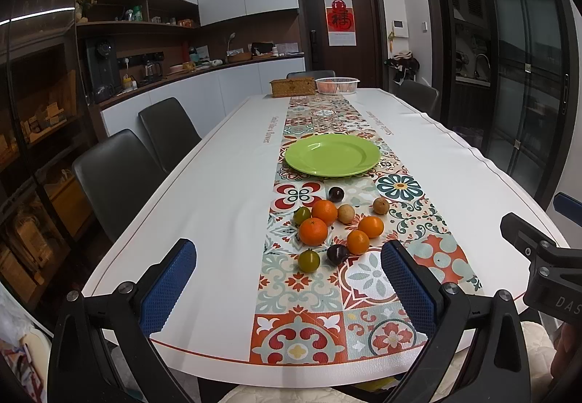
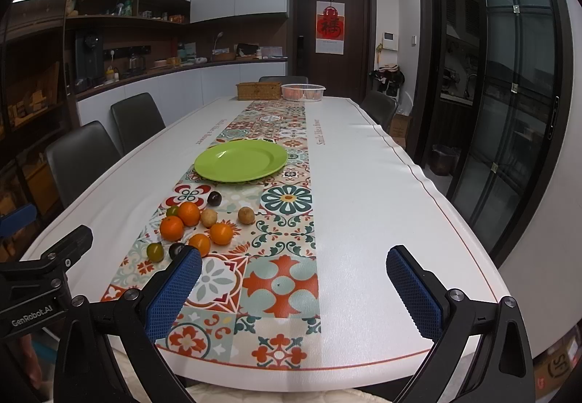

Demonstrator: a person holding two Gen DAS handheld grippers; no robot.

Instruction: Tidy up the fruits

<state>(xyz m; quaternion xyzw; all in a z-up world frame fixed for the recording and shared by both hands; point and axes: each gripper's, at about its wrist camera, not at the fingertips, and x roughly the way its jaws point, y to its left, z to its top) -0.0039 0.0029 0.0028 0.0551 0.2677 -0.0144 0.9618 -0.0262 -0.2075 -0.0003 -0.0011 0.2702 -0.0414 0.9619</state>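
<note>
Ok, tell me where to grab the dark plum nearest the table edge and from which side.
Take the dark plum across its round middle, coming from above with the left tool, already open and nearest. An orange touches its far right side and a green fruit sits to its left, so set the fingers near-to-far, tilted to clear the orange.

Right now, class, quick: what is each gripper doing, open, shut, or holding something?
Left gripper: open, holding nothing, above the table's near end short of the fruit.
Right gripper: open, holding nothing, over the table to the right of the fruit.
</note>
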